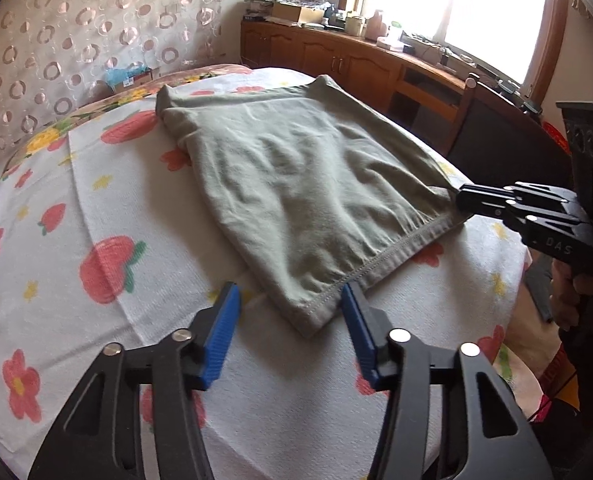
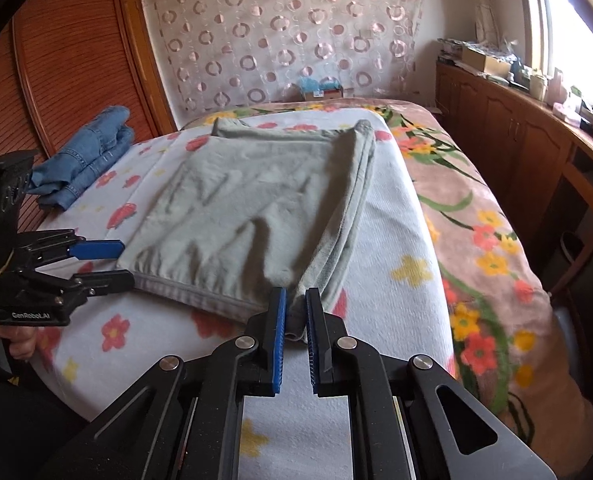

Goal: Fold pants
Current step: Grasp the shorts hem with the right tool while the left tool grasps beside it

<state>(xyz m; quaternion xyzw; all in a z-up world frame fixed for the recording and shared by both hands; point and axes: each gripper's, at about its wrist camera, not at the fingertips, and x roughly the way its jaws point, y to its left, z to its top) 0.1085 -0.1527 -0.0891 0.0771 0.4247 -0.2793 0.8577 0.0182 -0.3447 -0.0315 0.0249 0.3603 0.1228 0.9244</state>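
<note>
Grey-green pants [image 1: 296,168] lie folded in a flat rectangle on the flowered white blanket [image 1: 96,208]. My left gripper [image 1: 290,304] stands open, its blue pads on either side of the near hem corner without pressing it. In the right wrist view the left gripper [image 2: 126,263] sits at the left hem edge of the pants [image 2: 248,200], fingers apart. My right gripper [image 2: 295,294] is shut on the other near corner, with bunched cloth pinched between its blue pads. The left wrist view shows the right gripper [image 1: 458,200] gripping that corner at the bed's right side.
Folded blue jeans [image 2: 88,156] lie at the blanket's far left, by a wooden slatted door [image 2: 56,60]. A flowered pink bedspread [image 2: 476,220] covers the bed's right side. Wooden cabinets [image 1: 336,56] with clutter run under the window. A chair [image 1: 436,108] stands beside the bed.
</note>
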